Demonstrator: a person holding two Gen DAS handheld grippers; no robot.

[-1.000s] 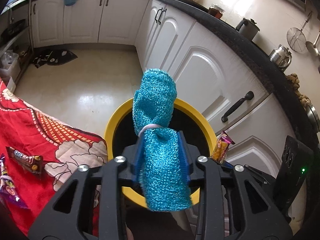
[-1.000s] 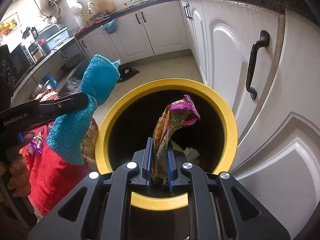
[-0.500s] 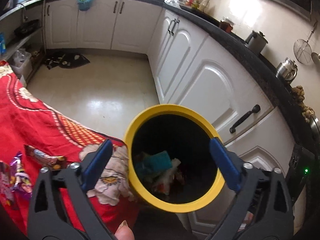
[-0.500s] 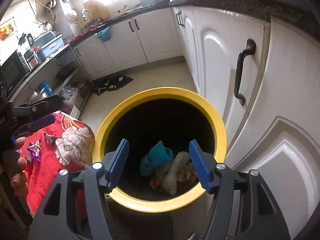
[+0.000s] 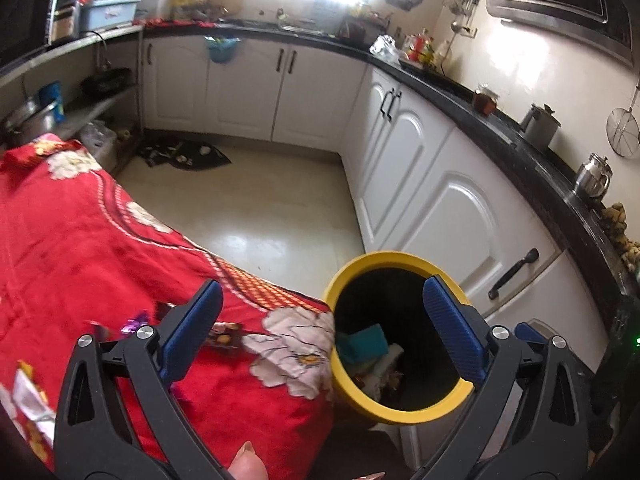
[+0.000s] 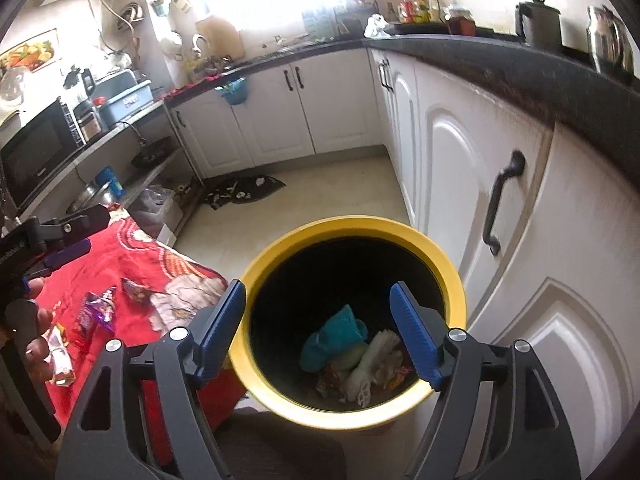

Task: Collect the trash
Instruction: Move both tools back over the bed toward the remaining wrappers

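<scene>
1. The yellow bin (image 6: 352,320) sat on the floor right against the white cabinets (image 6: 460,168), with the teal scrubber (image 6: 334,336) and crumpled wrappers lying at the bottom, around 6 o'clock inside the rim in the right wrist view.
2. More trash was out on the red floral cloth (image 5: 100,248), at about 9 o'clock from the bin: a purple wrapper (image 6: 96,310) and a few others near it.
3. Right gripper (image 6: 320,334) hovered over the bin mouth, fingers spread wide, holding nothing. Left gripper (image 5: 324,332) was the same, fingers apart and empty, straddling the cloth edge and the bin rim.
4. What could go wrong, I reckon: those wrappers lay flat on soft fabric, so the fingers could pinch the cloth along with a wrapper and drag it. The bin also looked light, so bumping its rim might tip it.
</scene>
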